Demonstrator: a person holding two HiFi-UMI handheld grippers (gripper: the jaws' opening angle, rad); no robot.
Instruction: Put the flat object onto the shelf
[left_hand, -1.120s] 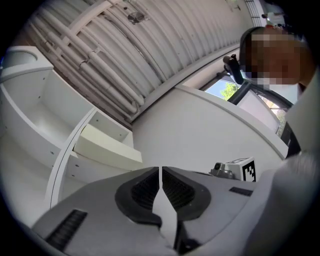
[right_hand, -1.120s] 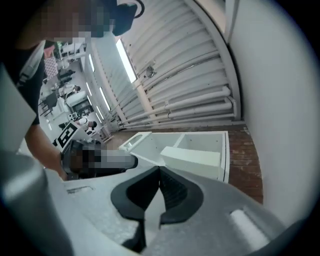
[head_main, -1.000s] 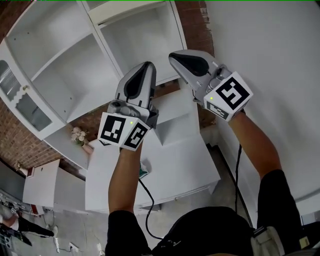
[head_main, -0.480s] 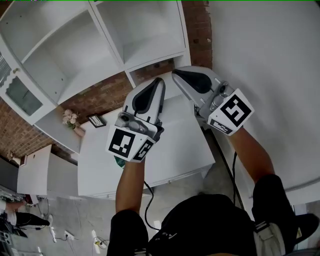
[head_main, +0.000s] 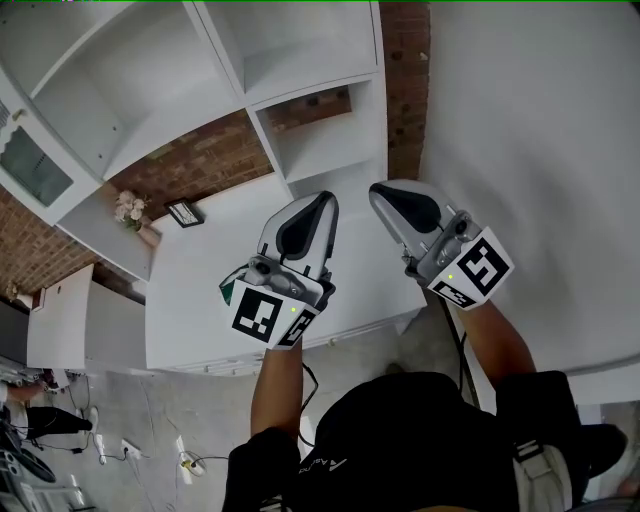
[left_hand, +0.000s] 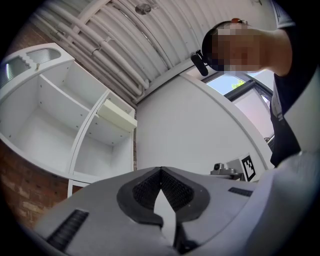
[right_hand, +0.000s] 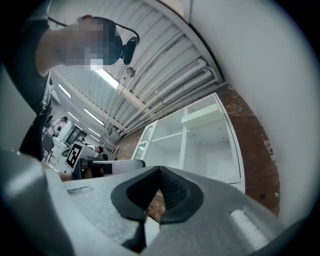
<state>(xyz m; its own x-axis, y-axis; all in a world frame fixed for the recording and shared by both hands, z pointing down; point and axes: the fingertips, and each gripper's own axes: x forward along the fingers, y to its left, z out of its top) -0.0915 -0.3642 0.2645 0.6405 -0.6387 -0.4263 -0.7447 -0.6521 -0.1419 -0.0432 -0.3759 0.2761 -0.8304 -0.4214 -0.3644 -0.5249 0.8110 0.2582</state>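
Note:
Both grippers are held up over a white table (head_main: 200, 300), pointing toward the white shelf unit (head_main: 300, 60). My left gripper (head_main: 325, 198) is shut with nothing between its jaws; its own view shows the gripper (left_hand: 160, 171) aimed at the shelf (left_hand: 55, 125) and a white wall. My right gripper (head_main: 384, 190) is shut and empty too, and from that gripper (right_hand: 160, 170) the shelf (right_hand: 200, 145) shows ahead. A dark green flat object (head_main: 232, 290) lies on the table, mostly hidden behind the left gripper's marker cube. Neither gripper touches it.
A small flower pot (head_main: 130, 212) and a picture frame (head_main: 185, 212) stand at the table's far left by the brick wall (head_main: 200, 160). A white wall (head_main: 530, 120) runs along the right. A low cubby (head_main: 320, 150) of the shelf opens just beyond the table.
The head view has swung, so the shelf sits higher and the table fuller in frame. Both grippers have dropped lower in view and drawn closer together, staying shut.

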